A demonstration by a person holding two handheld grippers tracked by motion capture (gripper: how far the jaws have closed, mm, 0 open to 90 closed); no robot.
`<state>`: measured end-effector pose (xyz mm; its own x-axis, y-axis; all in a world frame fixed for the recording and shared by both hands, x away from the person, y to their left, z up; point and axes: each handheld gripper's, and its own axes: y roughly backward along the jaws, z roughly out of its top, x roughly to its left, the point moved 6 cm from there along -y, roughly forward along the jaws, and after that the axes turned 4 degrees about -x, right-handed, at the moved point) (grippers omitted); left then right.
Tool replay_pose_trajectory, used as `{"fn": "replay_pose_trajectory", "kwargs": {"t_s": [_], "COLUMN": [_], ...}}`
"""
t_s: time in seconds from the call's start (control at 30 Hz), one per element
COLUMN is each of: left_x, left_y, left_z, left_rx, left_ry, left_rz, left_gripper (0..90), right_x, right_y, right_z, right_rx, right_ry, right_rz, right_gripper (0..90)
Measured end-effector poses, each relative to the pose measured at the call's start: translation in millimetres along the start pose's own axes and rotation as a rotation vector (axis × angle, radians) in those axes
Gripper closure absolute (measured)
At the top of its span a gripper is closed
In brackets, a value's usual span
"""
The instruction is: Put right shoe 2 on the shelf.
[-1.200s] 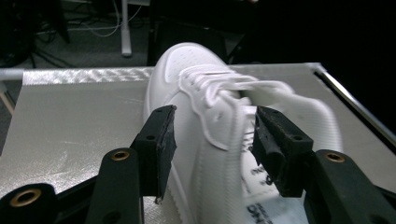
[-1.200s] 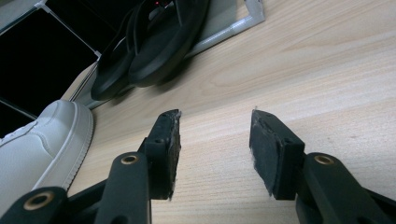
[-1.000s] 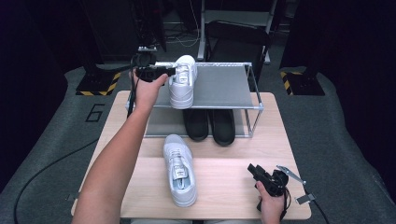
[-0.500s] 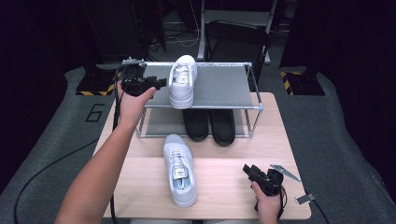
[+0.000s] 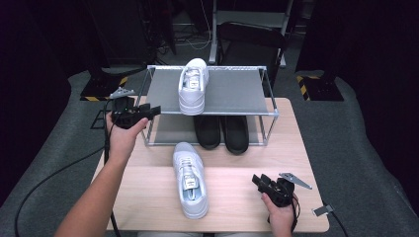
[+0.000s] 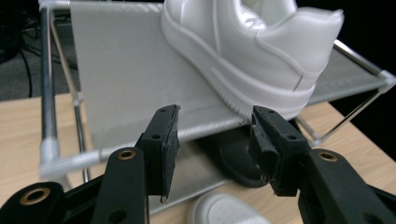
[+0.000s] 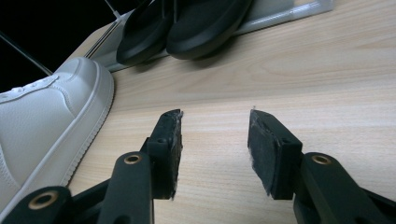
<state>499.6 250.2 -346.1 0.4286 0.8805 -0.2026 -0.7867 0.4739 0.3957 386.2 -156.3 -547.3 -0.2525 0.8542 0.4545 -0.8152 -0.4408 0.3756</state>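
High view, left hand-held gripper [image 5: 154, 110] released beside rack [image 5: 262, 101], right hand-held gripper [image 5: 259, 180] released over table [image 5: 237, 197].

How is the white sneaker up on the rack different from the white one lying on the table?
The sneaker on the rack sits on the grey top shelf, its heel at the front edge; the sneaker on the table lies on the wooden tabletop in front of the rack. The rack one is nearer the left gripper, the table one nearer the right gripper. Both are white, laced, upright, toes pointing away from the person.
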Motion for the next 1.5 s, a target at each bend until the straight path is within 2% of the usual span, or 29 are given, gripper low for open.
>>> {"fn": "replay_pose_trajectory", "kwargs": {"t_s": [0.1, 0.2, 0.27, 0.4, 0.43, 0.53, 0.67, 0.73, 0.77, 0.83, 1.07, 1.27, 1.4, 1.5], "left_x": [5.1, 8.0, 8.5, 7.9, 6.8, 4.2, 2.1, 2.2, 1.6, 1.0, 1.3, 2.2, 1.8, 1.7], "left_y": [3.2, 8.4, 9.8, 16.6, 17.4, 19.8, 24.0, 24.9, 26.8, 28.6, 34.1, 36.4, 37.6, 38.0], "left_z": [-11.9, -22.1, -25.3, -41.6, -44.3, -54.5, -69.8, -73.1, -79.5, -85.6, -105.1, -119.1, -125.5, -128.3], "left_rx": [0.007, 0.004, 0.007, 0.002, -0.006, -0.003, -0.005, -0.007, -0.002, 0.002, -0.003, 0.003, 0.007, 0.013], "left_ry": [-0.009, 0.013, 0.016, 0.023, 0.039, 0.047, 0.085, 0.080, 0.062, 0.045, 0.053, 0.058, 0.064, 0.067], "left_rz": [0.019, 0.009, 0.005, -0.009, -0.014, -0.026, -0.045, -0.035, -0.017, -0.005, -0.007, -0.003, -0.002, -0.004], "left_gripper": [51.9, 51.9, 51.8, 51.9, 51.9, 51.9, 51.9, 51.9, 51.9, 51.9, 51.1, 50.8, 50.8, 50.5], "right_x": [2.4, 4.7, 6.4, 9.8, 11.2, 15.3, 23.7, 27.7, 30.1, 35.2, 52.9, 62.6, 69.7, 73.3], "right_y": [-1.8, -2.7, -2.6, -3.9, -4.1, -4.9, -4.3, -4.1, -4.6, -6.1, -11.4, -12.0, -14.5, -16.5], "right_z": [-1.2, -1.9, -2.7, -3.8, -4.3, -4.8, -3.5, -2.1, -1.7, -3.1, -13.0, -14.2, -17.0, -16.7], "right_rx": [0.007, 0.008, 0.021, 0.029, 0.033, 0.047, 0.073, 0.074, 0.071, 0.081, 0.114, 0.120, 0.132, 0.130], "right_ry": [0.012, 0.024, 0.028, 0.040, 0.038, 0.050, 0.048, 0.055, 0.063, 0.075, 0.136, 0.135, 0.157, 0.154], "right_rz": [0.004, 0.004, 0.005, 0.015, 0.019, 0.035, 0.069, 0.078, 0.086, 0.092, 0.115, 0.148, 0.153, 0.157], "right_gripper": [54.5, 54.5, 54.5, 54.5, 54.6, 56.5, 58.4, 58.5, 58.7, 58.7, 58.6, 59.0, 59.4, 59.4]}}
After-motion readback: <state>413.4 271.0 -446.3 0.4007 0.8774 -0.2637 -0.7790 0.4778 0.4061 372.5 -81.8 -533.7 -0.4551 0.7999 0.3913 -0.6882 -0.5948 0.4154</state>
